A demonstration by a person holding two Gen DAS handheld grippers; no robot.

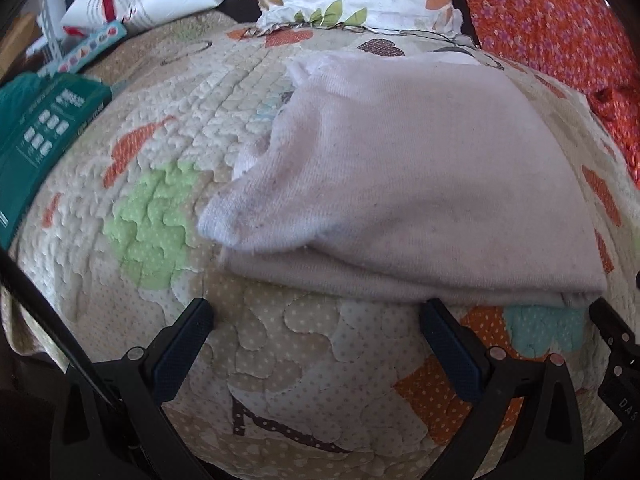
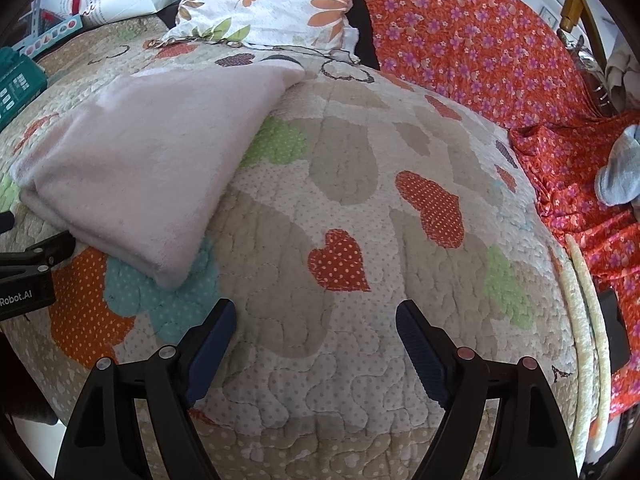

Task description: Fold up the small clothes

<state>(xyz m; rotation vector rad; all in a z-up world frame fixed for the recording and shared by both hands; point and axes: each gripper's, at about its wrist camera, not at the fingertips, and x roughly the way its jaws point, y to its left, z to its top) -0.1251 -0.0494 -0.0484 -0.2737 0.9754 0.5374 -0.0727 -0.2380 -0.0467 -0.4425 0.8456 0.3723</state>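
Folded pale pink garment [image 1: 420, 168] lay on the heart-patterned quilt [image 2: 340, 208]; left gripper [image 1: 316, 316] and right gripper [image 2: 316, 316] both gaped wide, grasping nothing.

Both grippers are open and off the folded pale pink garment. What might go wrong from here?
1. The folded pale pink knit garment has a loose corner bulging at its left edge; nudging it may undo the fold.
2. The left gripper sits right at its near edge and might snag it.
3. The orange floral fabric and grey sock lie near the right gripper, inviting a wrong pick.
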